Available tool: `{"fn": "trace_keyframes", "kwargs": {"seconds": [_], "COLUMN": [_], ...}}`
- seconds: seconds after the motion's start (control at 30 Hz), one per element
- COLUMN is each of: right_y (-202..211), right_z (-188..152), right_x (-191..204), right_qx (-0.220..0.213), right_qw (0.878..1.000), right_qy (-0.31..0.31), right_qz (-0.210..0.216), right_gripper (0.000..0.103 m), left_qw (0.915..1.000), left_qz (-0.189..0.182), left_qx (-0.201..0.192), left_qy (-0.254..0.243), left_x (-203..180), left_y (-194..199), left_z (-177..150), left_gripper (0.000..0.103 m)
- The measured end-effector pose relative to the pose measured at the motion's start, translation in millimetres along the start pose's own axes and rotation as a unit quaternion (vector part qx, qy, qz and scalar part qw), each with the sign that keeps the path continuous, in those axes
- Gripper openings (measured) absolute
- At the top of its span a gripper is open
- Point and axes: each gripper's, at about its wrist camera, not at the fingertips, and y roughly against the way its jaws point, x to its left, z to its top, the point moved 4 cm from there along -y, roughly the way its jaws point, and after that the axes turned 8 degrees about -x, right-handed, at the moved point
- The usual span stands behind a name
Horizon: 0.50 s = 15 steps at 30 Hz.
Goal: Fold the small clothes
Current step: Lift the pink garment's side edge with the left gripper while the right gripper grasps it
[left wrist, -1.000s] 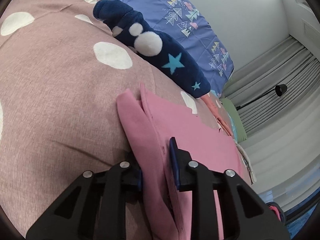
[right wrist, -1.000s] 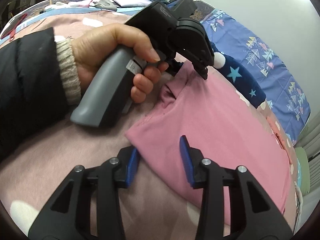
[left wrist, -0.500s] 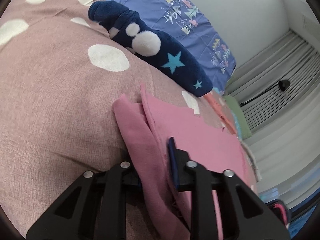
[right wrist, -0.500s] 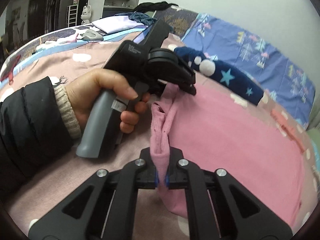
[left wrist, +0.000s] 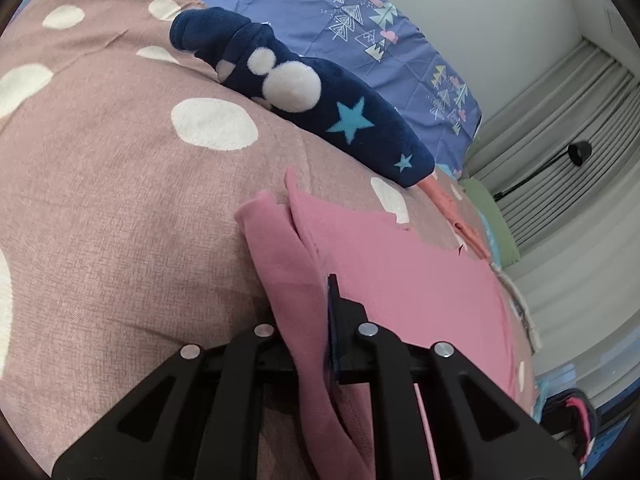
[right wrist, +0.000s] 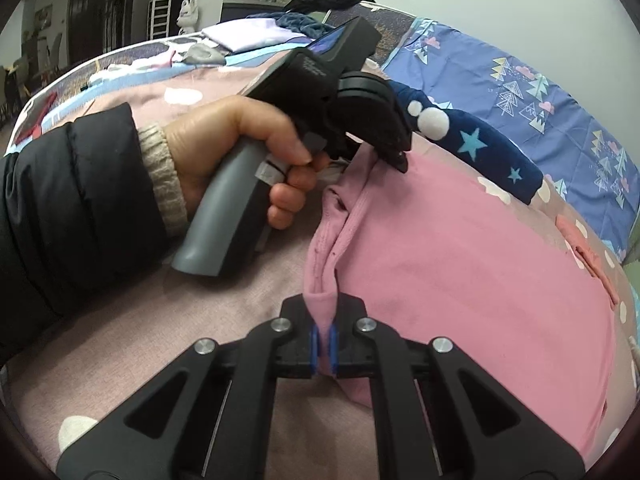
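Pink garment (right wrist: 460, 264) lies mostly flat on the bed (left wrist: 100, 220), its near edge lifted. Left claw (left wrist: 310, 320) and right claw (right wrist: 324, 344) are both clenched on that edge. No fold is finished yet.

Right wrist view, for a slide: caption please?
Both grippers, right gripper and left gripper, pinch one edge of a pink garment on a dotted bedspread.

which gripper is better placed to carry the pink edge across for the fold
Neither alone. The left gripper and the right gripper are each shut on the same near edge of the pink garment, at opposite ends, so both would probably carry it over together.
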Motion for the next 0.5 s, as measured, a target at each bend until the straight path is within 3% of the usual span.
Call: {"fn": "trace_keyframes", "kwargs": {"seconds": [0.17, 0.5], "right_y": [14, 53], "right_z": [7, 5], "right_x": [-17, -78], "right_qx": [-0.022, -0.061], "right_qw": [0.998, 0.982], "right_qy": [-0.055, -0.174], "right_qz": [0.019, 0.037], "right_gripper": [0.004, 0.004], "left_qw": [0.9989, 0.998], "left_qz": [0.026, 0.038], "left_qx": [0.0, -0.009], "left_qy": [-0.039, -0.049], "left_x": [-16, -68], "left_y": [4, 7], "left_z": [5, 20], "left_gripper": [0.01, 0.01]}}
